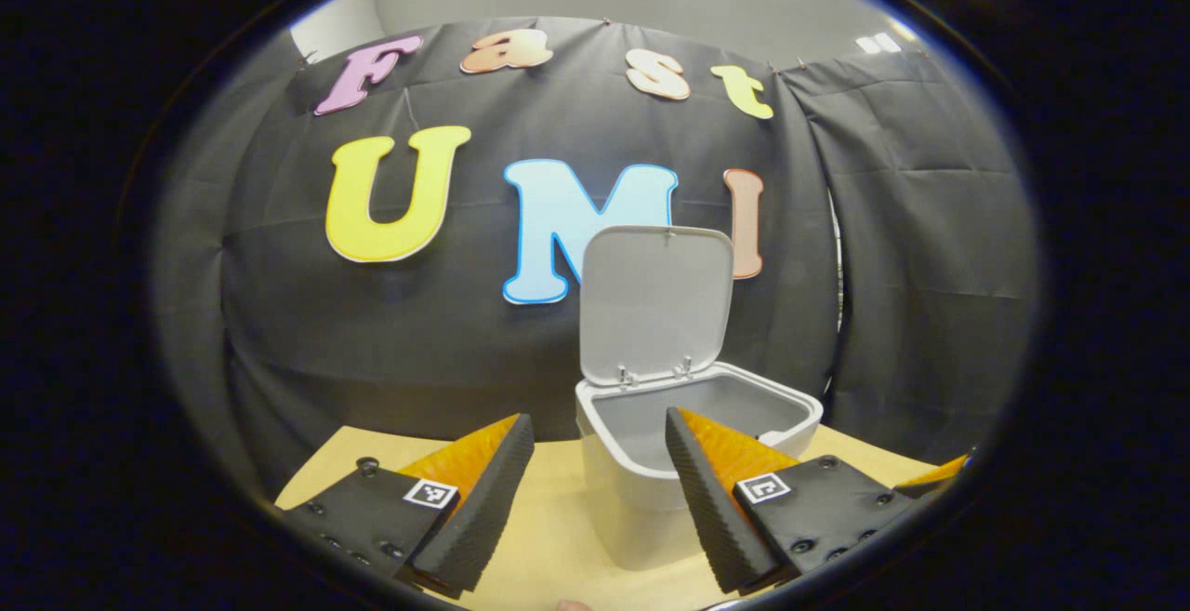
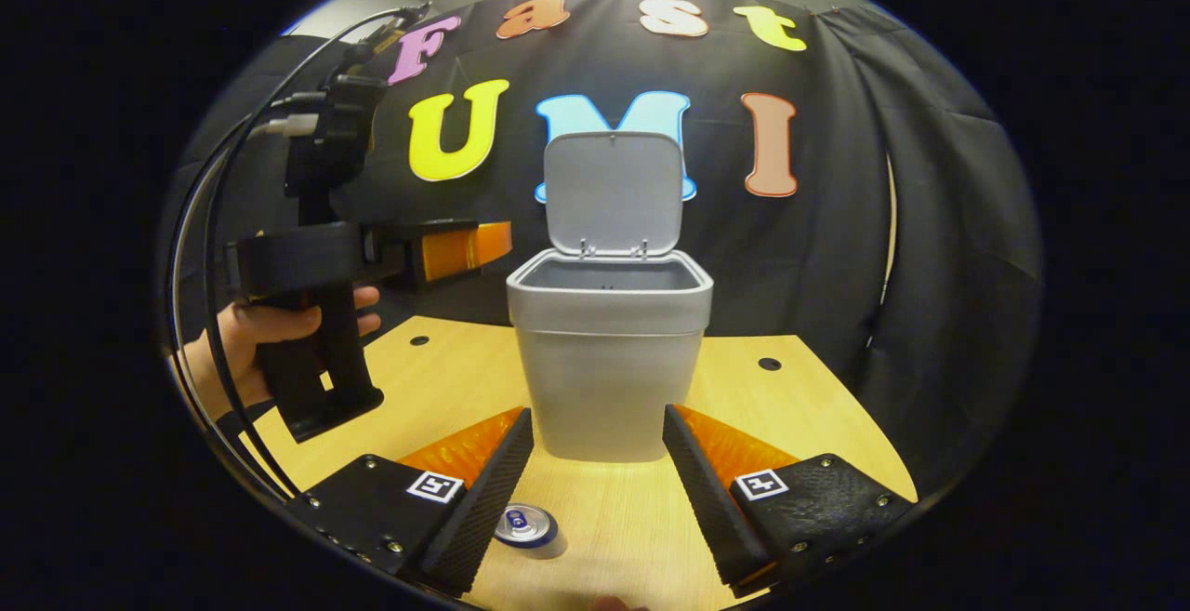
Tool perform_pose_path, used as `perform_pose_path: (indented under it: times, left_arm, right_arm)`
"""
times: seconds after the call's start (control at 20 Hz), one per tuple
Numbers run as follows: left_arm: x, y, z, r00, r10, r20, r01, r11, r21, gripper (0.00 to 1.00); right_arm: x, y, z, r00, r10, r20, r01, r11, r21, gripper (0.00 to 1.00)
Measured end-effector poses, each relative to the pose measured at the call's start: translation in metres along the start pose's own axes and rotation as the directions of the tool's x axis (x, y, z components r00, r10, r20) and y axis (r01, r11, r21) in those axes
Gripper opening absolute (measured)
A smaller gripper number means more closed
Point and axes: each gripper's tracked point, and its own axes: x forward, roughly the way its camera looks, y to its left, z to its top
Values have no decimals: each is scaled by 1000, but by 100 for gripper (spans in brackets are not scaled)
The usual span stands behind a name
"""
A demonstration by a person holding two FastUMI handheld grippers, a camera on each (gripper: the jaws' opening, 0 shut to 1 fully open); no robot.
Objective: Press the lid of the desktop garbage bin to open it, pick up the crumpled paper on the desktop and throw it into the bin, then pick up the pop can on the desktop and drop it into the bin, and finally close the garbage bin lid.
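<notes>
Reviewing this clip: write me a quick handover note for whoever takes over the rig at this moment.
Left gripper: open, empty, held above the desktop just in front of the bin's mouth.
Right gripper: open, empty, low over the desktop.
Bin: upright on the desktop, lid standing open. A small white bit shows inside, possibly the paper; I cannot tell.
Pop can: upright on the desktop by the right gripper's fingers.
Done: lid opened. Left: can into bin, close lid.

Overhead light, sharp centre, edges warped
</notes>
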Motion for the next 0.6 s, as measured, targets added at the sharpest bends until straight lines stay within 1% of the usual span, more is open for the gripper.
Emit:
perform_pose_path:
  times: [0.1, 0.15, 0.25, 0.3, 0.45, 0.55, 0.6]
  left_arm:
    - [-8, 14, 0, 999, 34, 3, -34, 999, 5, 95]
    - [-11, 20, -1, 999, 48, 5, -48, 999, 8, 94]
    - [-18, 29, -4, 998, 66, 7, -66, 998, 8, 94]
    - [-23, 33, -5, 997, 75, 11, -75, 997, 7, 95]
    - [-35, 42, -1, 995, 95, 25, -95, 995, 7, 94]
    - [-41, 45, 0, 994, 103, 30, -103, 995, 2, 95]
    - [-43, 47, 0, 994, 108, 31, -108, 994, -1, 93]
  right_arm:
    - [5, 15, -16, 997, 57, -54, -57, 998, -7, 91]
    - [7, 22, -21, 994, 80, -75, -80, 997, -5, 91]
    - [10, 33, -33, 987, 112, -117, -114, 993, -9, 91]
    - [11, 37, -37, 983, 123, -134, -126, 992, -15, 91]
    - [13, 46, -53, 973, 147, -180, -154, 988, -26, 91]
    - [15, 50, -63, 964, 163, -209, -172, 985, -23, 91]
    - [16, 52, -68, 959, 169, -229, -178, 984, -18, 91]
